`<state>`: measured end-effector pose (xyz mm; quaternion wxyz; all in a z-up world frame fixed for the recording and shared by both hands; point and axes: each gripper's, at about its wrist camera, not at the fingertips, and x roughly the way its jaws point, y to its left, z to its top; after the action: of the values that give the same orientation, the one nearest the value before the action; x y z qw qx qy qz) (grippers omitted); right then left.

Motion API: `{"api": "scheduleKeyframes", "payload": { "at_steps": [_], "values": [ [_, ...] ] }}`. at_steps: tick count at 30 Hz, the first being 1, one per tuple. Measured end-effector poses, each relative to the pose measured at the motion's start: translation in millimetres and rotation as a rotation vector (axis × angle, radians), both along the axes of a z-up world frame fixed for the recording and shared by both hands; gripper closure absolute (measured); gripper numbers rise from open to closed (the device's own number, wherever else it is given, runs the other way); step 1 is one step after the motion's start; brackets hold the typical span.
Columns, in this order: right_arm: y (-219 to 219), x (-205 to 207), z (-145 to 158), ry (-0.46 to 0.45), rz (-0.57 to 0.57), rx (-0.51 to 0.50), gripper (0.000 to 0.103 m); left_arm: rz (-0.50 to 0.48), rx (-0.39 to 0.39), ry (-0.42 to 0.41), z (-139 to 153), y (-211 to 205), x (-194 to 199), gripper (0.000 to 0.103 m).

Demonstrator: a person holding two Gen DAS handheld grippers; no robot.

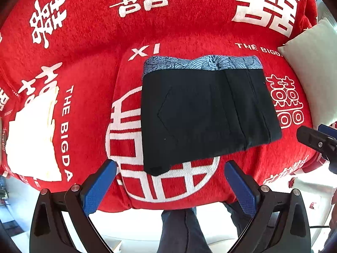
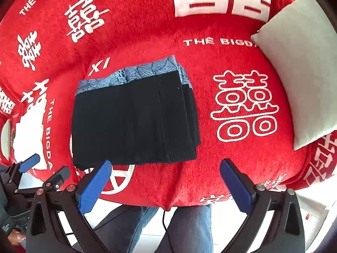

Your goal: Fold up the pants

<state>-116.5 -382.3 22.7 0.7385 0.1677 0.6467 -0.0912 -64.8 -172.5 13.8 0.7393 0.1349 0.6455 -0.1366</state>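
The black pants [image 1: 202, 113] lie folded into a compact rectangle on the red sofa cover [image 1: 88, 21], with a blue patterned waistband lining [image 1: 202, 62] showing along the far edge. They also show in the right wrist view [image 2: 134, 122]. My left gripper [image 1: 170, 166] is open and empty, held back above the near edge of the pants. My right gripper [image 2: 165, 166] is open and empty, just in front of the pants' near right corner. The right gripper's tip shows at the right edge of the left wrist view [image 1: 316, 141]; the left gripper shows at lower left in the right wrist view [image 2: 40, 168].
A white cushion [image 2: 299, 69] leans at the sofa's right end. A pale folded cloth [image 1: 33, 139] lies on the sofa to the left of the pants. The person's jeans-clad legs [image 2: 189, 227] stand by the sofa's front edge, over a white floor.
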Motion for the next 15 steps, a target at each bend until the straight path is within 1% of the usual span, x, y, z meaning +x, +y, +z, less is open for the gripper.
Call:
{"api": "scheduleKeyframes", "payload": {
  "at_steps": [3,8,15],
  "values": [
    [5.6,-1.8,10.4,-0.002,0.011,-0.011,0.0,0.001,0.0,-0.01,8.8,2.5,-2.7,0.0],
    [12.2,-3.9,18.8,0.046,0.005,-0.01,0.0,-0.007,0.011,-0.052,23.5,2.7,-7.4,0.0],
    [15.7,-2.6,26.5,0.07,0.006,-0.049,0.0,0.005,0.016,-0.063,34.6,5.2,-4.0,0.0]
  ]
}}
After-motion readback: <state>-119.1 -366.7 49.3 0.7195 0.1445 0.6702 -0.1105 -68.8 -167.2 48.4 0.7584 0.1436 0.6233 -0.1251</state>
